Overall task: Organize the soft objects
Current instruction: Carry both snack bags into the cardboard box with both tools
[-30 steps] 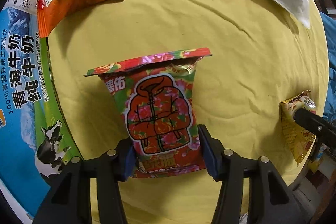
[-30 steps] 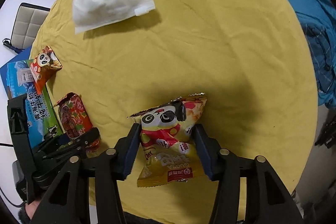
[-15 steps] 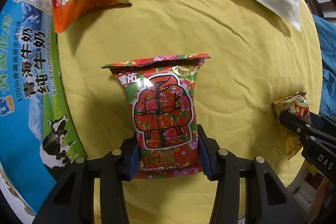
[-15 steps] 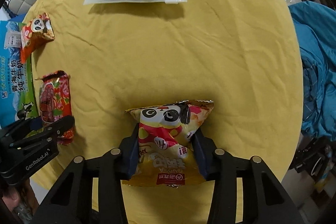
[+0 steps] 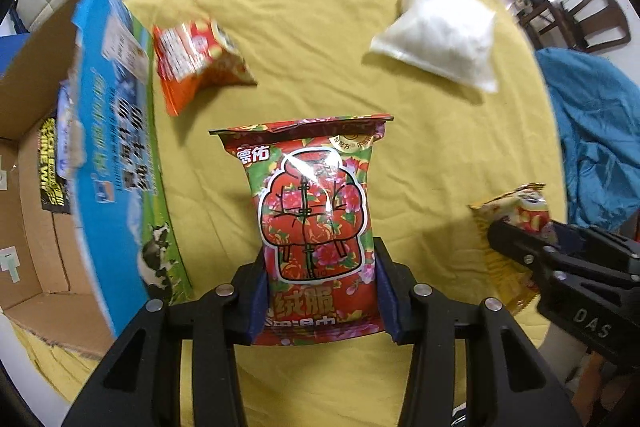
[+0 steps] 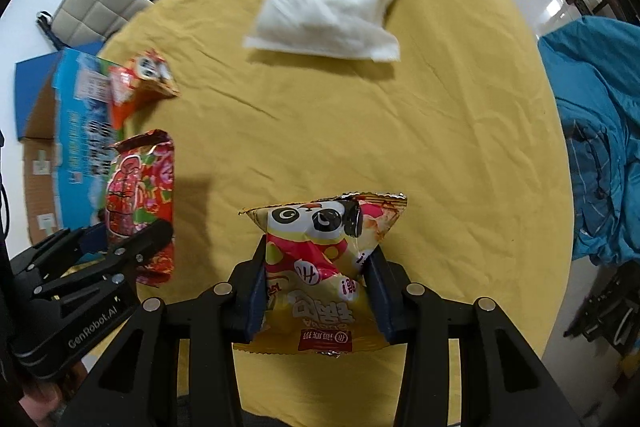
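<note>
Your left hand-held gripper (image 5: pixel 320 291) is clamped on the red floral snack bag (image 5: pixel 314 223), long axis up-frame; the open cardboard box (image 5: pixel 36 219) sits at frame left, nearest that hand.

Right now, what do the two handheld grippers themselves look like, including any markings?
Both are matte black plastic with silver screws along the arms and dark blue pads inside the fingers. In the right wrist view, the left gripper carries white "GenRobot.AI" lettering on its body. In the left wrist view, the right gripper shows the white letters "DAS". No cables or sleeves are clearly visible.
</note>
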Action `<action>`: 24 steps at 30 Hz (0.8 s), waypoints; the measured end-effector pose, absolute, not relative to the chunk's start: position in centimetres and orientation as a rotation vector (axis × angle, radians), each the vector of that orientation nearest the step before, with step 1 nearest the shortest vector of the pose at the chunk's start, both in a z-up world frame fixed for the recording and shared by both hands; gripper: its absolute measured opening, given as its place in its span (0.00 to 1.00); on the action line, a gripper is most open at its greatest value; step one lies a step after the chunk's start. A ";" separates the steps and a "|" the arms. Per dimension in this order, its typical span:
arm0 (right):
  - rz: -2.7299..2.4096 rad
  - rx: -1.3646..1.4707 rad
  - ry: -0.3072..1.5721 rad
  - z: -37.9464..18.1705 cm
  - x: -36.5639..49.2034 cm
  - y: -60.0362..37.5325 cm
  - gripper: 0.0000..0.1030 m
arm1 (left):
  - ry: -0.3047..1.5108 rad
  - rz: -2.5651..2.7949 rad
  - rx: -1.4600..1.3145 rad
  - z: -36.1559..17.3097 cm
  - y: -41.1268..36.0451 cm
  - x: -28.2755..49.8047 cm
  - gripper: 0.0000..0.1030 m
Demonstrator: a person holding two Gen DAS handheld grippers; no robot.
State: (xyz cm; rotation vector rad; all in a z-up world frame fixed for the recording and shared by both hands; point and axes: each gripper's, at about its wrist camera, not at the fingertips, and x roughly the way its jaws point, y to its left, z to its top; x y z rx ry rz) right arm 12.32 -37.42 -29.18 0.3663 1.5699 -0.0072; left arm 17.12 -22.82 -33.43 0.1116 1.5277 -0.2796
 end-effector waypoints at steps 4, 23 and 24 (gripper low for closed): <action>0.022 0.380 1.520 -26.4 12.7 -37.5 0.44 | 1.469 -0.299 0.078 -30.1 -21.5 17.0 0.41; 0.181 0.409 1.328 -14.7 16.0 -26.3 0.44 | 1.266 -0.261 -0.061 -17.4 -6.9 19.2 0.41; 0.189 0.412 1.326 -14.5 16.3 -25.0 0.44 | 1.258 -0.250 -0.056 -17.4 -6.1 19.5 0.41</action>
